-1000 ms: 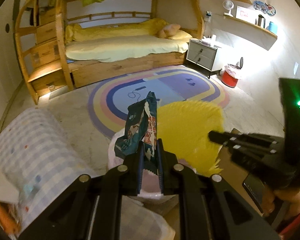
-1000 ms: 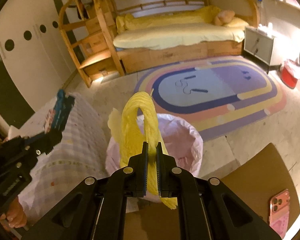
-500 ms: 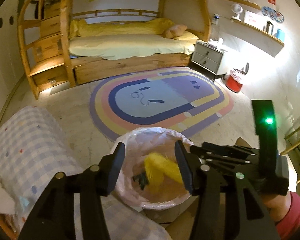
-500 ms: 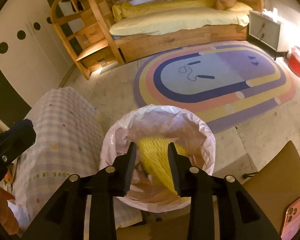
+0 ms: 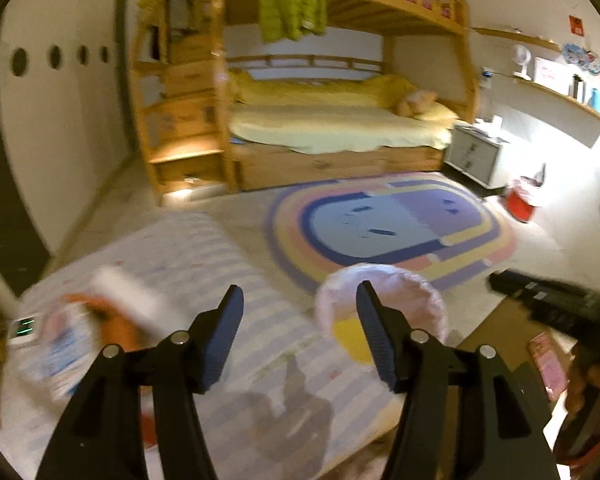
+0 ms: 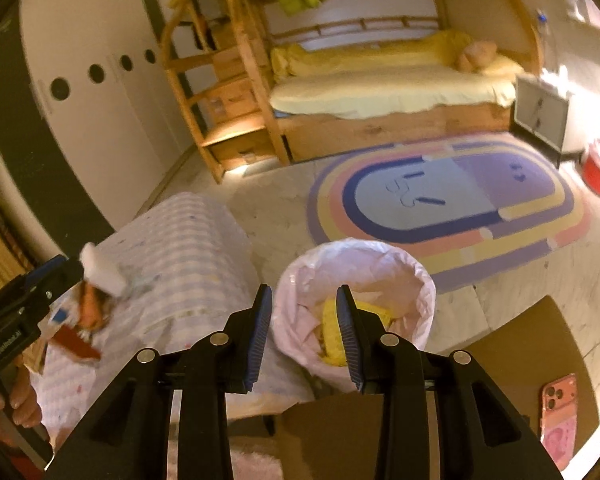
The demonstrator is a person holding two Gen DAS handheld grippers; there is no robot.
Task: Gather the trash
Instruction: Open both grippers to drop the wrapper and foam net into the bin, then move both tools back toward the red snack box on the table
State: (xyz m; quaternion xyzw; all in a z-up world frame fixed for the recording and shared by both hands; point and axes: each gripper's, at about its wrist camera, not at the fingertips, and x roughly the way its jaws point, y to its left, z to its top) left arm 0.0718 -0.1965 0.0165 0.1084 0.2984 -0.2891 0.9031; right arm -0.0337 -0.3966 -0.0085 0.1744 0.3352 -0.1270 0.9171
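With both claws empty, the lined trash bin [image 6: 354,304] sits lower centre of the right wrist view, a yellow wrapper [image 6: 364,320] lying inside it. The right claw [image 6: 304,320] hangs over the bin's near rim, jaws spread wide with nothing between them, likely because its load is delivered. The left claw [image 5: 296,332], equally agape and empty, points at the checked bench [image 5: 204,264], where more litter [image 5: 100,320] lies at lower left: a white lump and some orange and blue packaging, perhaps, though blur hides what each piece is. That heap looks like the next pickup
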